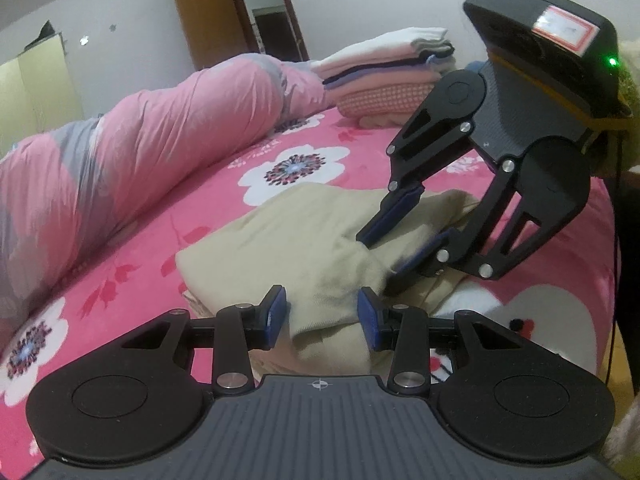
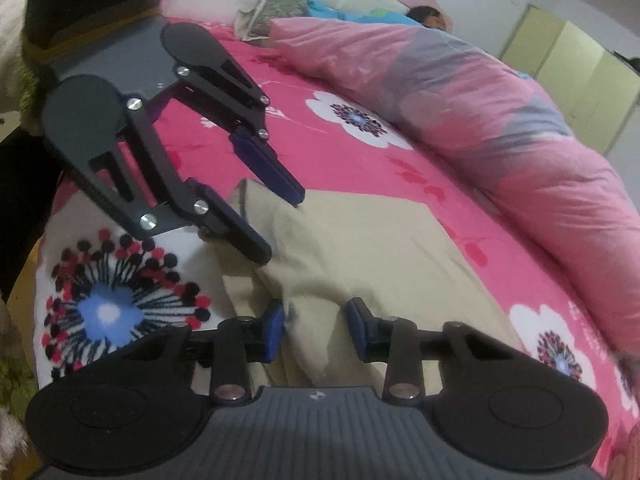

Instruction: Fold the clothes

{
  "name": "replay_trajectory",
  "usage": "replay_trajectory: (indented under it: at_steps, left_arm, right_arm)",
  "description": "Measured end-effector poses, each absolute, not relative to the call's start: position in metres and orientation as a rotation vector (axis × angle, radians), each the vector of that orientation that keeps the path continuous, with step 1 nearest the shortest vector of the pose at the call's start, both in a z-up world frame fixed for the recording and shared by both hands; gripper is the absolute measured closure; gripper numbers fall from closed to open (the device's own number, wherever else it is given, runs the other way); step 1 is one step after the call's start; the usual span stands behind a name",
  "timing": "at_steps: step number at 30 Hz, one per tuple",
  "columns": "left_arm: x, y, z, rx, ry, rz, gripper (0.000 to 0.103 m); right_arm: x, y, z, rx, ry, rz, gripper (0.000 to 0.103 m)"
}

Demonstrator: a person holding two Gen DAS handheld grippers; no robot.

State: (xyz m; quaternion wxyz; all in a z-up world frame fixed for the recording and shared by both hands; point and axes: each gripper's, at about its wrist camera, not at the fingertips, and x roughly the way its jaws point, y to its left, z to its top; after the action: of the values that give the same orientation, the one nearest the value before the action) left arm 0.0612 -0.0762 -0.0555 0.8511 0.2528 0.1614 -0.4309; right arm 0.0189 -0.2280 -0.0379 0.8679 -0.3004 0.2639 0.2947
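Note:
A beige garment [image 1: 300,232] [image 2: 380,248] lies partly folded on the pink flowered bed sheet [image 1: 132,272] [image 2: 440,184]. At the bottom of the left wrist view, my left gripper [image 1: 322,316] has its blue pads pressed on a thick bunch of the garment's near edge. From the right wrist view the left gripper [image 2: 280,224] reaches in from the upper left, with a raised fold between its fingers. My right gripper [image 2: 316,320] pinches wrinkled cloth at another edge. In the left wrist view the right gripper [image 1: 378,262] comes down from the right onto a ridge of cloth.
A rolled pink and grey quilt [image 1: 140,152] [image 2: 500,128] runs along the far side of the bed, and a person's head [image 2: 428,16] shows at its end. A stack of folded clothes [image 1: 388,72] sits at the back. The bed edge drops off beside the grippers.

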Motion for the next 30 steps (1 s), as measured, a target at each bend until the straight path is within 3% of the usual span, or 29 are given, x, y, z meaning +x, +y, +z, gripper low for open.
replay_trajectory:
  at_steps: [9, 14, 17, 23, 25, 26, 27, 30]
  left_arm:
    - [0.077, -0.093, -0.062, 0.589, 0.367, -0.929, 0.062]
    - [0.067, -0.095, -0.067, 0.646, 0.286, -0.94, 0.087]
    - [0.058, -0.092, -0.067, 0.657, 0.219, -0.915, 0.094]
    - [0.051, -0.09, -0.065, 0.669, 0.156, -0.892, 0.095]
    - [0.048, -0.091, -0.065, 0.682, 0.146, -0.889, 0.095]
    - [0.047, -0.091, -0.066, 0.689, 0.14, -0.887, 0.096]
    - [0.046, -0.09, -0.066, 0.692, 0.136, -0.887, 0.096]
    - [0.045, -0.088, -0.064, 0.685, 0.129, -0.886, 0.096]
  right_arm:
    - [0.013, -0.229, -0.034, -0.639, 0.536, 0.611, 0.071]
    - [0.012, -0.243, -0.019, -0.587, 0.518, 0.639, 0.064]
    - [0.018, -0.249, -0.014, -0.586, 0.527, 0.633, 0.063]
    - [0.033, -0.24, -0.019, -0.659, 0.557, 0.652, 0.063]
    - [0.037, -0.237, -0.023, -0.661, 0.569, 0.633, 0.068]
    - [0.038, -0.237, -0.023, -0.652, 0.566, 0.618, 0.081]
    - [0.036, -0.236, -0.022, -0.646, 0.551, 0.592, 0.087]
    - [0.026, -0.232, -0.023, -0.666, 0.486, 0.513, 0.091]
